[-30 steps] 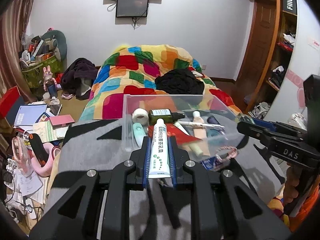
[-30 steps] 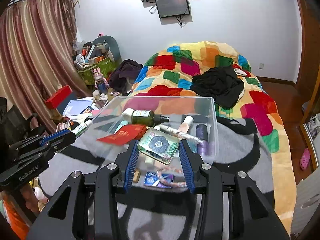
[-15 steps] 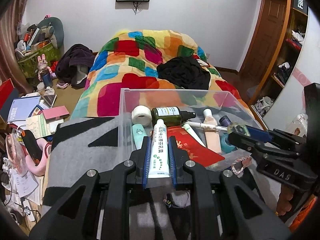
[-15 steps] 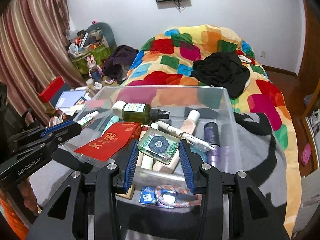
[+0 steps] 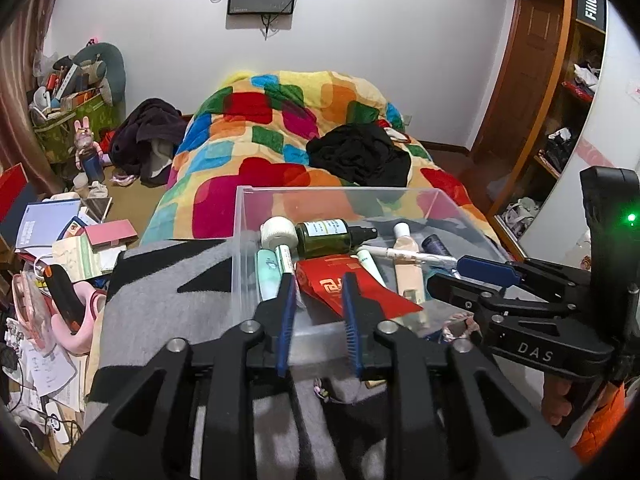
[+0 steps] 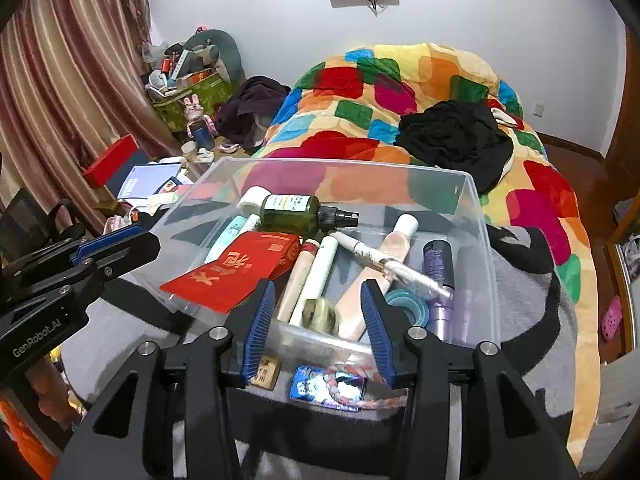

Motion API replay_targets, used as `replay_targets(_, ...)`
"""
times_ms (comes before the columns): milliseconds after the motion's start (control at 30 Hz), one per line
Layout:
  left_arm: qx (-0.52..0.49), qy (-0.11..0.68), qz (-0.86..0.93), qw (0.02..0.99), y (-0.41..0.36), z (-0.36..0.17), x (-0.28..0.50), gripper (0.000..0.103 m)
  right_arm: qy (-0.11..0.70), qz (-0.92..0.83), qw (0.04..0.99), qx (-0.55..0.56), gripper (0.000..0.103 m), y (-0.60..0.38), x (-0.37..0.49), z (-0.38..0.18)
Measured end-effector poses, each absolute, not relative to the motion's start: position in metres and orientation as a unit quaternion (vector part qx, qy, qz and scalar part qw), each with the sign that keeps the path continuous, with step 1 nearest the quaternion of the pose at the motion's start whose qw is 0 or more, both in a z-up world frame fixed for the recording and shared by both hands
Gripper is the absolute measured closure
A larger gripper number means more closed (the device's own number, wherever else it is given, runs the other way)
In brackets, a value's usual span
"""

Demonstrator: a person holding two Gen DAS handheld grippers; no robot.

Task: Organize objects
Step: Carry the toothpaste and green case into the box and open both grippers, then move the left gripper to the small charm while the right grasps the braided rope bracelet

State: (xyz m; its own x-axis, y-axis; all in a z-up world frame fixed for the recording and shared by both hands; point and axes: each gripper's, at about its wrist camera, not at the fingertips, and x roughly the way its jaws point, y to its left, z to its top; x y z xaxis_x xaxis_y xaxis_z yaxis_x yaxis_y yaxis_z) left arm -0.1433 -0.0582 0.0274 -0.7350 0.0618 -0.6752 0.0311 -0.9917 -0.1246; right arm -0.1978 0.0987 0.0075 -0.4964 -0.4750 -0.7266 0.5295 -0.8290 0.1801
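A clear plastic bin point(image 5: 340, 189) point(image 6: 344, 166) on a grey-black blanket holds a green spray bottle point(image 5: 328, 234) point(image 6: 296, 212), a red envelope point(image 5: 352, 292) point(image 6: 240, 268) and several tubes. My left gripper point(image 5: 319, 280) point(image 6: 116, 244) hangs over the bin's near left corner, its jaws opening with nothing between them. The white tube point(image 5: 286, 260) lies free in the bin just ahead of it. My right gripper point(image 6: 318, 292) point(image 5: 480, 276) is over the near wall, its jaws opening too. The round floral tin point(image 6: 320, 314), blurred, sits in the bin below its gap, clear of the pads.
On the blanket in front of the bin lie a small wooden block point(image 6: 266, 374), a blue packet point(image 6: 316, 386) and a braided bracelet point(image 6: 360, 396). Behind is a bed with a patchwork quilt point(image 5: 280, 128) and black clothing point(image 5: 360, 156). Clutter covers the floor point(image 5: 60, 240) at left.
Both grippers moved forward over the bin. The left one let go of the white tube and the right one let go of the floral tin; both items now lie in the bin.
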Motion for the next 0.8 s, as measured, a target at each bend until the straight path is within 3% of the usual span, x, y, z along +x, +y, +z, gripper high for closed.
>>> replay_targets(300, -0.345, -0.04, 0.938, 0.016, -0.039, 0.034, -0.115, 0.055, 0.036, -0.88, 0.285, 0.377, 0.056, 0.121, -0.175, 0.025)
replay_targets(467, -0.35, -0.021, 0.936, 0.022, -0.028, 0.026, -0.103, 0.045, 0.036, -0.89, 0.272, 0.365, 0.045, 0.139, -0.164, 0.027)
replay_targets(800, -0.432, -0.019, 0.902, 0.021, -0.026, -0.034, -0.111, 0.045, 0.021, -0.88, 0.236, 0.413, 0.042, 0.171, -0.165, -0.011)
